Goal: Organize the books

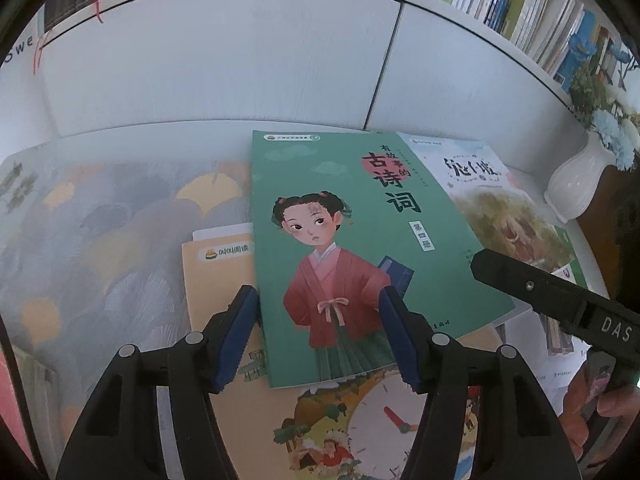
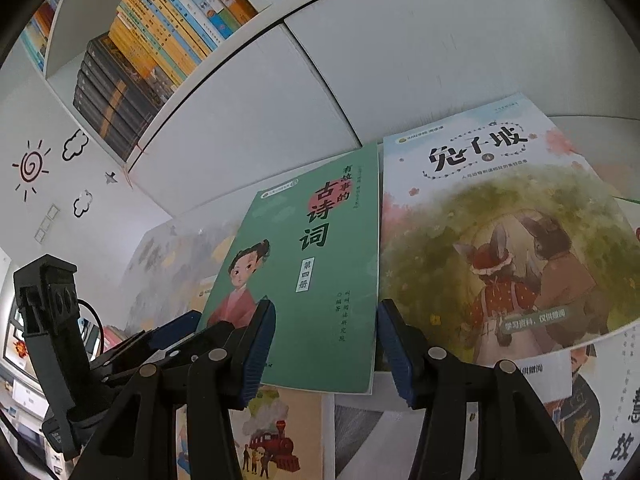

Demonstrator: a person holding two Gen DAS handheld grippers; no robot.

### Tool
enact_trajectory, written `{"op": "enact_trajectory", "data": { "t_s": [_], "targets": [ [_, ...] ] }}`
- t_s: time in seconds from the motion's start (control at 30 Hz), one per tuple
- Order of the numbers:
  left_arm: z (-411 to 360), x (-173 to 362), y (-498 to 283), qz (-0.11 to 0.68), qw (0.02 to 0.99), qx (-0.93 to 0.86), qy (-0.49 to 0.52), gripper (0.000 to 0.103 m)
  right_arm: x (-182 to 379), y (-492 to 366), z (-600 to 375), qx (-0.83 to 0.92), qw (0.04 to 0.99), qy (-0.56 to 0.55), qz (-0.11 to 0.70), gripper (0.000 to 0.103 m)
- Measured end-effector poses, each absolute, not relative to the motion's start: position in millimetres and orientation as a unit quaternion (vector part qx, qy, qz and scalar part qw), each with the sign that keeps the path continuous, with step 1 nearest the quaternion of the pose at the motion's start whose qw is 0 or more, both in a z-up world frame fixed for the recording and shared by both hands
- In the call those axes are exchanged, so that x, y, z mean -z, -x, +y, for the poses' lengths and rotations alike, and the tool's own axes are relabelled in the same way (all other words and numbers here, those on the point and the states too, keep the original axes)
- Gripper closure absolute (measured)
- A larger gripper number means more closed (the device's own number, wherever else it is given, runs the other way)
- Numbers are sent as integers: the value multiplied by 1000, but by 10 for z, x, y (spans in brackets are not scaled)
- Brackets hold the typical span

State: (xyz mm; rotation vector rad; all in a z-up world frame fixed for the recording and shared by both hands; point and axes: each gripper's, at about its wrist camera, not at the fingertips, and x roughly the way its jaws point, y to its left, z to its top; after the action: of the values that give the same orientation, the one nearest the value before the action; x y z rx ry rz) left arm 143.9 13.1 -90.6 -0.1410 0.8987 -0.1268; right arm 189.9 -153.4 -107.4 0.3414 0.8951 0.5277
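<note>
White vase [image 1: 576,184] with blue flowers stands off to the right of the green book [image 1: 360,248], packed shelves [image 2: 152,52] above it. A yellow book [image 1: 224,280] pokes out under the green book's left edge, a rabbit-cover book [image 2: 500,240] lies just beside its right edge. Left gripper [image 1: 320,336] spread wide, the green book's lower end sitting between its blue pads. Right gripper [image 2: 326,348] also wide, over the green book's right margin.

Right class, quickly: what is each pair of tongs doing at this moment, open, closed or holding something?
Left tongs: open, straddling the green book, not clamped.
Right tongs: open, holding nothing, above the same book's edge.
</note>
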Motion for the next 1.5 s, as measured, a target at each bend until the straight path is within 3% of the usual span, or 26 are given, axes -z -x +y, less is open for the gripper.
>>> {"op": "enact_trajectory", "data": {
  "t_s": [0.43, 0.77, 1.17, 1.5],
  "targets": [
    [46, 871, -849, 459, 886, 61, 25, 44, 1045, -1482, -1547, -271, 829, -152, 466, 51],
    [238, 859, -60, 471, 873, 111, 54, 44, 927, -519, -1413, -265, 833, -83, 478, 51],
    [469, 928, 964, 472, 869, 143, 44, 44, 1156, 596, -1179, -304, 801, -35, 514, 51],
    [594, 1021, 986, 474, 872, 119, 35, 44, 1294, 633, -1333, -347, 781, -87, 512, 53]
  ]
}}
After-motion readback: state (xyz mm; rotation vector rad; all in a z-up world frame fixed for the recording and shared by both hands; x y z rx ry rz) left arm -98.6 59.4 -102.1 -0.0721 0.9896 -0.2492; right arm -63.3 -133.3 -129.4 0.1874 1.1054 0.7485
